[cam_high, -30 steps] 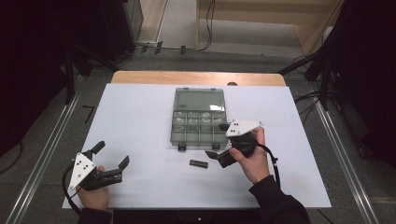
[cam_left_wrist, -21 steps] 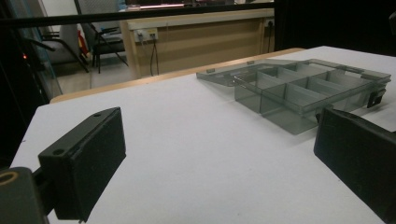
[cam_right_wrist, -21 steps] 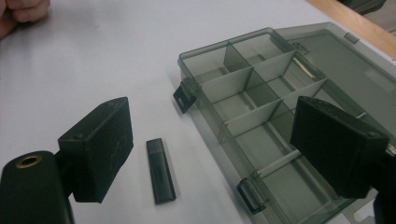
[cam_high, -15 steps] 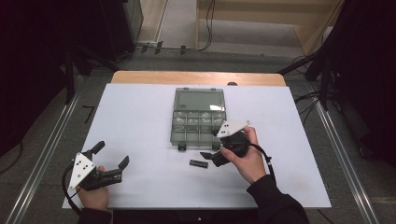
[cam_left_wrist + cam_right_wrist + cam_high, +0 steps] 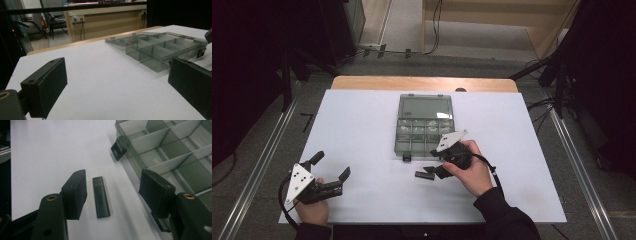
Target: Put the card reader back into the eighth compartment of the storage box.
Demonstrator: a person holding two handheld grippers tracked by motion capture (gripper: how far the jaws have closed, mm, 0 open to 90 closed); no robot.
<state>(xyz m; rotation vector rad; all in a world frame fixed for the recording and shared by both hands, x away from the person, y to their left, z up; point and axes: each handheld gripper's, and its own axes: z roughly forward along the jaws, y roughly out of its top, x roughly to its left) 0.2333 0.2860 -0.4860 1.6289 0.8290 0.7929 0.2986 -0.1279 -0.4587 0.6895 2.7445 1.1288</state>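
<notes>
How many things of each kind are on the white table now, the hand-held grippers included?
Clear compartment box, lid open: 1
Small dark stick, flat on the table between the right gripper's open jaws: 1
Grippers, the left gripper open too: 2
Total: 4

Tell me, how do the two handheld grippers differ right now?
The right gripper sits mid-table beside the compartment box, while the left gripper rests near the table's front left corner, away from it. The right gripper's jaws straddle a small dark stick lying flat; the left gripper's jaws have only bare white table between them. Both are open and gripping nothing.
</notes>
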